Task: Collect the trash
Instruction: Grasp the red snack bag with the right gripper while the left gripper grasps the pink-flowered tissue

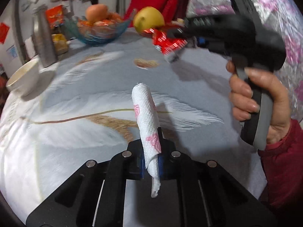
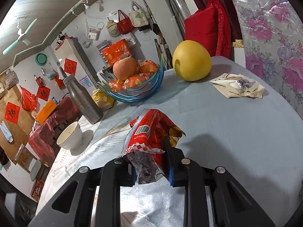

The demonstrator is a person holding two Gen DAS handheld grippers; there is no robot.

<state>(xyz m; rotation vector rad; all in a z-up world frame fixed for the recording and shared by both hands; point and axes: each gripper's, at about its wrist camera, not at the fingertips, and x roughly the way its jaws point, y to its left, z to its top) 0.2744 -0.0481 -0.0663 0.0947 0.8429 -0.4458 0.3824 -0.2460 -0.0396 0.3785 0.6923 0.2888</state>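
Already both tools are loaded: the left tool pinches a rolled paper towel near its lower end, and the right tool clamps the crumpled red snack wrapper by its foil mouth, both lifted above the worktop. Each piece looks featherlight and limp; the foil is probably slick, so a deep bite suits it. One pale wrapper lies flat near the far edge, beside the yellow pomelo. Open cloth lies between; the glass fruit bowl and white bowl crowd the left rim.
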